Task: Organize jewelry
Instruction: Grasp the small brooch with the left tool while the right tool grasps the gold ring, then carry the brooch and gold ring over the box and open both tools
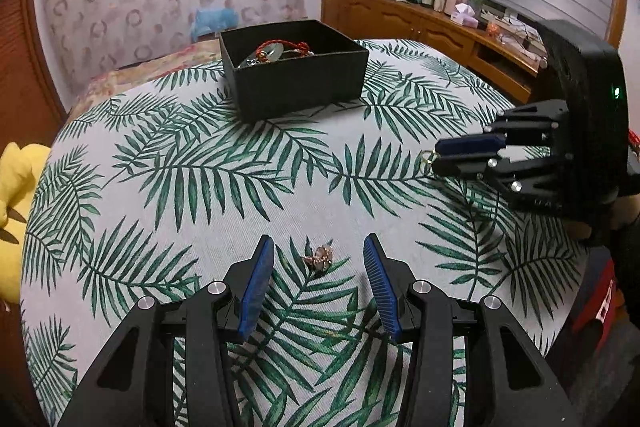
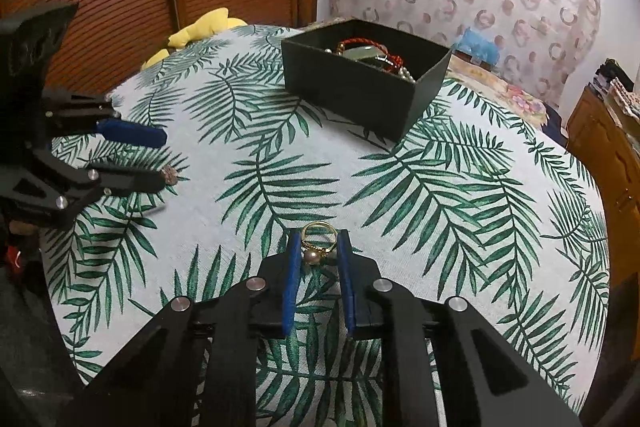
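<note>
right gripper (image 2: pixel 318 247) pinches gold ring (image 2: pixel 316 241); left gripper (image 1: pixel 318 253) spread around small trinket (image 1: pixel 320 255), mid-table.

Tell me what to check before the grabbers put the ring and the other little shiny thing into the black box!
1. Gold ring sits between the right gripper pads: ok.
2. Pads really squeeze the ring: cannot tell; they look very close on both sides.
3. Small jewelry piece lies on the cloth between the left gripper pads: ok. The jaws are open and not touching it.
4. Black box is open on top: ok.
5. Room left in the box: ok. A red cord and other jewelry lie inside, with space showing.
6. Leaf-print tablecloth between the grippers and the box has nothing in the way: ok.
</note>
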The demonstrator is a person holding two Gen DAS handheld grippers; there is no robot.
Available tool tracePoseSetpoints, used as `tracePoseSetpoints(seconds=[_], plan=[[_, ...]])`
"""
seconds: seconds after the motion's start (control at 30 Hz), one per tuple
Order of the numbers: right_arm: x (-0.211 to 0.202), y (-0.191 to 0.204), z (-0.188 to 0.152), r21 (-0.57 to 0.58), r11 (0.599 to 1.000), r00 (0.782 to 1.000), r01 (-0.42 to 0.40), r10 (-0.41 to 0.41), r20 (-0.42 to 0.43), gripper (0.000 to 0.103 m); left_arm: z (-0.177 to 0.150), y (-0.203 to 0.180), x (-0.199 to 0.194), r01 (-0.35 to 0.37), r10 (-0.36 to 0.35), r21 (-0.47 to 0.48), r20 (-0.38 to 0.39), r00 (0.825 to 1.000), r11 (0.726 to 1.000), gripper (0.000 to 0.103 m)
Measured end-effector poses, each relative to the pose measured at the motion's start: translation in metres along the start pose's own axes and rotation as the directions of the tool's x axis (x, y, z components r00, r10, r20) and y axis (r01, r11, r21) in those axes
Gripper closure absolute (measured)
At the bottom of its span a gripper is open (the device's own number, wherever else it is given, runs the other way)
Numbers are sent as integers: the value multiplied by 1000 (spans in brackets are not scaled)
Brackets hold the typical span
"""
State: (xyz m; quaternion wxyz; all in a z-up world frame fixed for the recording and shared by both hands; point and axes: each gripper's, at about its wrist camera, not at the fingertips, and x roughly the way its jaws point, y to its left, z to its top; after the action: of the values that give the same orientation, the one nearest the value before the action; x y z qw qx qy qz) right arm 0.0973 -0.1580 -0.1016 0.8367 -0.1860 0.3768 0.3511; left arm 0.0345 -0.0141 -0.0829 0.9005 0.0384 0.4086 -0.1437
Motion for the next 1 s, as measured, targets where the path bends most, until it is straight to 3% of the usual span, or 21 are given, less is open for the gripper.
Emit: tracePoseSetpoints(seconds=[0.2,0.27,0.4,0.77,1.0], plan=[[-5,3,4,-13,1000,1000,8,-7,14,83,-1,-5,4,-1,1,16,-5,1000,1000,61],[-5,4,5,-15,1000,1000,7,-6,16,83,-2,-6,5,1,-1,20,-11,1000,1000,69],[-6,5,5,-16,1000,1000,7,-6,17,83,-3,-7,9,-3,4,24,-16,1000,1000,73],[-7,6,6,-17,1000,1000,7,-6,18,83,-3,-5,9,-11,11,20,-6,1000,1000,95],[-8,5,7,-17,1000,1000,8,-7,21,83,1,-3,5,-13,13,17,10,1000,1000,96]])
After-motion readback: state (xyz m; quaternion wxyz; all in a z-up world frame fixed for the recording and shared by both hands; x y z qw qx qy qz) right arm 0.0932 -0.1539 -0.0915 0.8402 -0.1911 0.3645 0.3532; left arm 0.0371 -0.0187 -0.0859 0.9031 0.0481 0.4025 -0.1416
